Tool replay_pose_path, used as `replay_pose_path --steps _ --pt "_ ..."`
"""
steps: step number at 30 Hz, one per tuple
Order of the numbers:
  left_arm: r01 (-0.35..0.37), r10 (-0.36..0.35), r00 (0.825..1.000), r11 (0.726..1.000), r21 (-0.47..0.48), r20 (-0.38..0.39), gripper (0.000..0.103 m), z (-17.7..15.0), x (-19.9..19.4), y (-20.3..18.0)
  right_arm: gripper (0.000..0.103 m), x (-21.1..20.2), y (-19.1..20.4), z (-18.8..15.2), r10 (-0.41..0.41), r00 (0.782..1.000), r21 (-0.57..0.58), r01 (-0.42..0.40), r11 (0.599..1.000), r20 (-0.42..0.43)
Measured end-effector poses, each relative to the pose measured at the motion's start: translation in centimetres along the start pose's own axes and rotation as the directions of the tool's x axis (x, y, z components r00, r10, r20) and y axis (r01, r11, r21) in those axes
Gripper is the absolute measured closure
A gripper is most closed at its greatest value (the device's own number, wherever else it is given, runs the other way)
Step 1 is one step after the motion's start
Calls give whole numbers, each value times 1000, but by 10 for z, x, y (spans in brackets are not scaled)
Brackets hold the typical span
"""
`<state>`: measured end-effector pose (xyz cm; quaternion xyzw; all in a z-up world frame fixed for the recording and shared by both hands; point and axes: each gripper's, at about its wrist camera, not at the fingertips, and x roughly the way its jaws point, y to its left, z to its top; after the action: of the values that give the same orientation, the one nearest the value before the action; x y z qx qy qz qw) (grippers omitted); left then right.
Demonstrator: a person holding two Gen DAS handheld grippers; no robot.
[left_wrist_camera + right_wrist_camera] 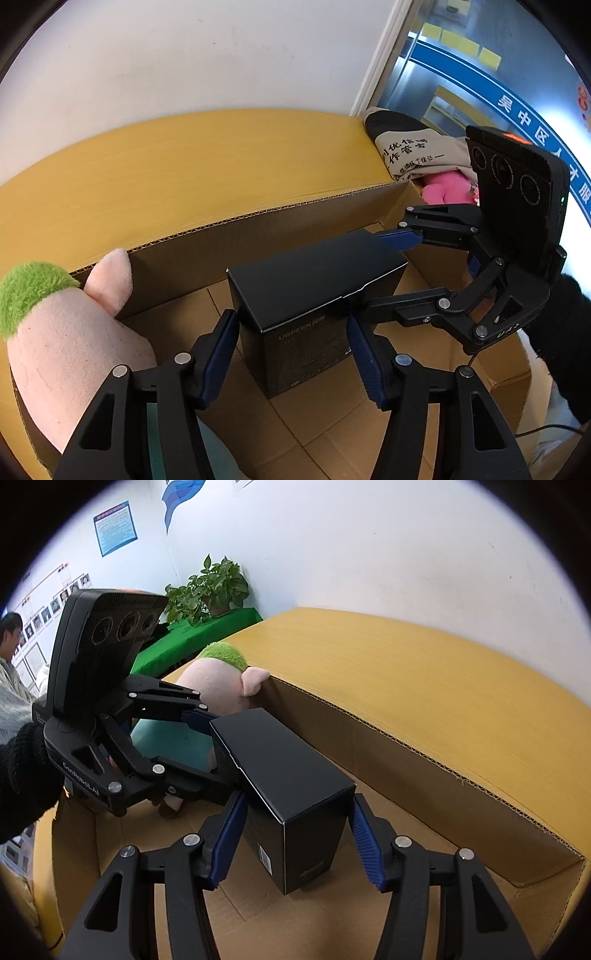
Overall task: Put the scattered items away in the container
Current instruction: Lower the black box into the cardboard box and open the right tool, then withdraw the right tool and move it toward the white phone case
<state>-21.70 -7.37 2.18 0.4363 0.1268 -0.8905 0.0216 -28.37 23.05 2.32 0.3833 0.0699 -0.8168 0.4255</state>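
Mostly the frames are filled by a big open brown corrugated cardboard carton (258,214) with yellow-ochre flaps, set against a white wall. Lying in the left of the left wrist view, inside the carton, is a large pale-pink plush toy (66,343) with a green fuzzy tuft on its head; in the right wrist view it shows at centre left, its ear against the carton's far wall. Tilted in the middle of both views, inside the carton, is a long matt-black rectangular cardboard product box (314,269). Whether its lowest corner touches the carton floor I cannot tell. At the bottom of its own view, the left gripper (291,321) has its blue ribbed pads clamped on the near end of the black box. The right gripper (299,799) clamps the opposite end the same way. Each also shows in the other's view: the right one (373,271) comes in from the right edge, held by a black-gloved hand (561,332). In the upper right of the left wrist view, a beige printed cloth bag (410,151) lies over a bright pink soft toy (443,192) at the carton's corner.
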Motion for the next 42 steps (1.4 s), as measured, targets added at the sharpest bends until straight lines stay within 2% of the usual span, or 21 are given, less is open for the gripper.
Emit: replay_pose_path --steps 1,6,8,12,16,20,23,26,32,38,42 --pt "-3 3 1000 1000 -7 1 44 0 -1 1 45 -1 0 0 -5 1000 0 5 1000 2" --pt "-38 40 998 998 -44 43 43 -3 -14 4 41 -18 -1 7 -32 997 30 30 999 73" --pt "-40 43 997 998 -55 65 36 -4 -22 4 34 -25 0 11 -47 995 41 43 998 91" --pt "-55 66 990 995 -88 127 29 -7 -48 -1 33 -44 7 16 -68 989 60 61 996 129" --pt "-89 106 975 992 -94 195 20 -14 -81 -17 29 -69 23 14 -98 983 79 87 993 155" --pt "-127 151 953 986 -107 263 16 -37 -120 -37 27 -101 48 5 -135 968 104 115 988 210" --pt "-178 202 937 978 -108 287 8 -54 -137 -57 26 -123 67 -7 -174 954 143 142 979 243" --pt "-255 278 912 960 -113 302 7 -76 -154 -82 25 -136 88 -28 -225 949 200 182 963 222" --pt "-261 300 895 952 -158 329 2 -123 -178 -120 25 -149 135 -78 -292 943 287 238 928 161" --pt "-322 368 864 929 -184 344 2 -169 -196 -160 25 -167 177 -116 -355 925 359 288 888 134" --pt "-334 378 857 925 -181 350 2 -188 -205 -183 25 -178 204 -134 -386 913 397 309 864 131"
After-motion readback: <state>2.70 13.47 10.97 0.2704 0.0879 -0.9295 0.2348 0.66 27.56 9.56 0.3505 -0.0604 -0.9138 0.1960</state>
